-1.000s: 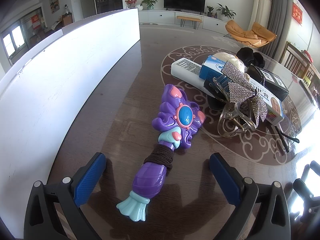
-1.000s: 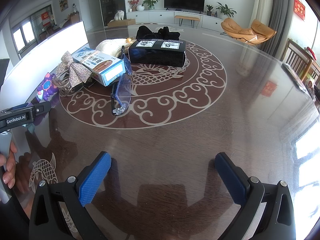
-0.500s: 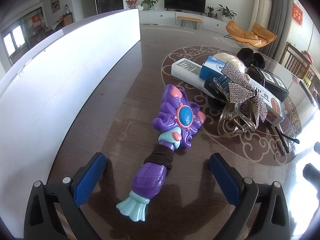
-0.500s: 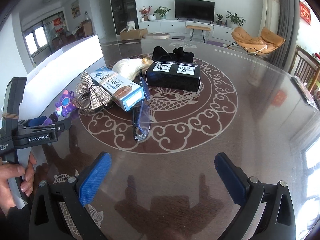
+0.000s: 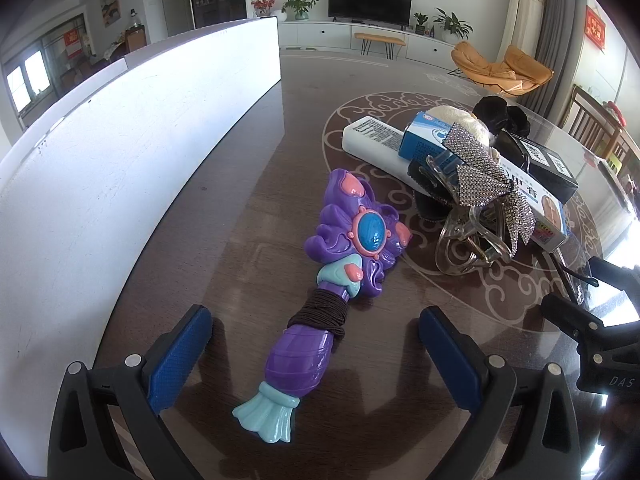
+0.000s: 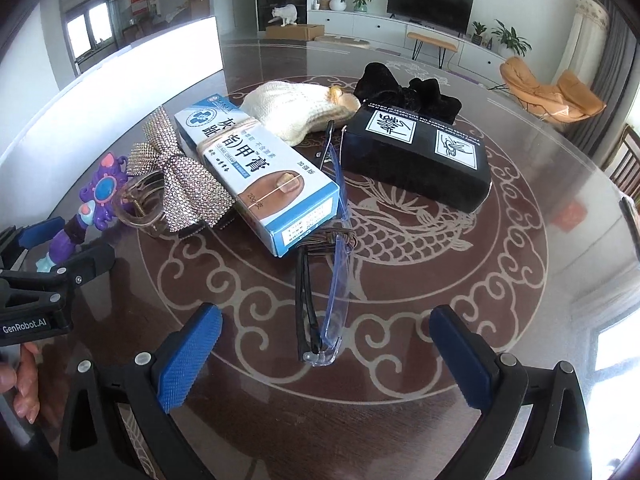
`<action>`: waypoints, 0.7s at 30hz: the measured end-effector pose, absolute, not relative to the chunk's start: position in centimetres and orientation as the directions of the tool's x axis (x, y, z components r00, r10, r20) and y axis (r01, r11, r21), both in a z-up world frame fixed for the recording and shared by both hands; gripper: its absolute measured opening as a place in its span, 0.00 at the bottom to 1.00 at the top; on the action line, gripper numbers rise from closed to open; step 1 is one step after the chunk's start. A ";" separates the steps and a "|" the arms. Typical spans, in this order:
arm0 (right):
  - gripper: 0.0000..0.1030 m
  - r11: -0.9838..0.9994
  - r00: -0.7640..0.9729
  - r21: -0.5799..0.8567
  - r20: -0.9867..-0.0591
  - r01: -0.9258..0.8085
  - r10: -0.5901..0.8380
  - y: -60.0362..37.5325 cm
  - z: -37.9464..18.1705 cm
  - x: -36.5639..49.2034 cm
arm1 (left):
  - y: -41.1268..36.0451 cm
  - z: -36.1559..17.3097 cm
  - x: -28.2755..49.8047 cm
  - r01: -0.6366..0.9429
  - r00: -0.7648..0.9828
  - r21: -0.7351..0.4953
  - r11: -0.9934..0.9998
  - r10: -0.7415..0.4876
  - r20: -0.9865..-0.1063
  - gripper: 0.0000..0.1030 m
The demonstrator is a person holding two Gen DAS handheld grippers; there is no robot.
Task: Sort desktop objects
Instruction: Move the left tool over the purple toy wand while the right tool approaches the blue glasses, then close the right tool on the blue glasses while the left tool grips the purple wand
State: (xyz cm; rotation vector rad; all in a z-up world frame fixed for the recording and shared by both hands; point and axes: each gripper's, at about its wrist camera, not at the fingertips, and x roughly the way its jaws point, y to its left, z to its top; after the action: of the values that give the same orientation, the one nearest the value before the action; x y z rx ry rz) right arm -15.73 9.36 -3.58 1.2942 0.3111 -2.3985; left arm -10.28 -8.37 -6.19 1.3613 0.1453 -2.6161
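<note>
Between the spread fingers of the left gripper (image 5: 314,354) lies the purple toy wand (image 5: 320,296); the right gripper (image 6: 326,354), also spread, brackets the glasses (image 6: 324,300).

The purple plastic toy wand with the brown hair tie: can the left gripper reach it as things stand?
Probably yes. The purple plastic toy wand lies alone on the glossy brown table, its handle between the open jaws of the left gripper, and nothing lies over it.
</note>
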 end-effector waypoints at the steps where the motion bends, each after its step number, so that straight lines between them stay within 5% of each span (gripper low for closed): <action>1: 1.00 -0.903 -0.510 -0.011 -0.828 0.429 -0.232 9.6 -3.6 -15.7 | -8.4 -6.2 -10.3 0.211 -0.561 0.000 -0.977 -0.121 -0.819 1.00; 21: 1.00 -0.908 -0.528 -0.008 -0.815 0.418 -0.237 9.4 -3.8 -15.3 | -8.4 -6.2 -10.3 0.212 -0.561 0.000 -0.977 -0.122 -0.819 1.00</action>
State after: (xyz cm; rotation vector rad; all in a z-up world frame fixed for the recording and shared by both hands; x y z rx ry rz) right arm -15.31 9.39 -3.76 1.2587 0.2856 -2.4420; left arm -10.29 -8.37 -6.21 1.3603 0.1466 -2.6157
